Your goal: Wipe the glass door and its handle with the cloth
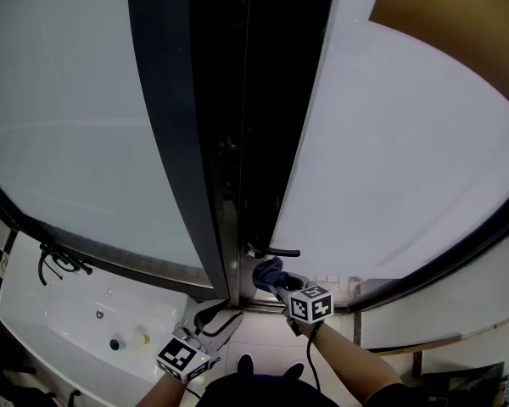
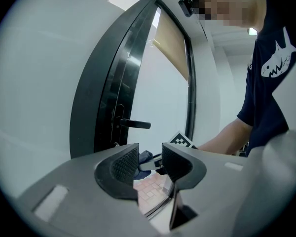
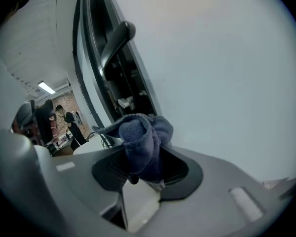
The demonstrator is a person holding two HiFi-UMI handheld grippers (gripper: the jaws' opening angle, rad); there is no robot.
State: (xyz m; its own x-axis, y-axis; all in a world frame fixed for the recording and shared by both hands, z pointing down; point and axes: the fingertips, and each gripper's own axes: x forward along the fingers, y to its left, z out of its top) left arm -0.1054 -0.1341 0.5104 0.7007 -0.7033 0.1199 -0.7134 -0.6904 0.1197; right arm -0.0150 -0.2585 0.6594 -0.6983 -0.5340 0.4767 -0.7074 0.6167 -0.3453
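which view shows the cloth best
Right gripper view: the blue cloth sits large, clamped in the right gripper. Head view shows only a small bundle by the handle; left gripper view, a sliver.

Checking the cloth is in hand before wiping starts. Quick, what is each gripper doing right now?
Left gripper: open, nothing between its jaws.
Right gripper: shut on the blue cloth.

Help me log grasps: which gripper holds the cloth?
The right gripper, jaws clamped on the blue cloth; the left gripper is open and empty.
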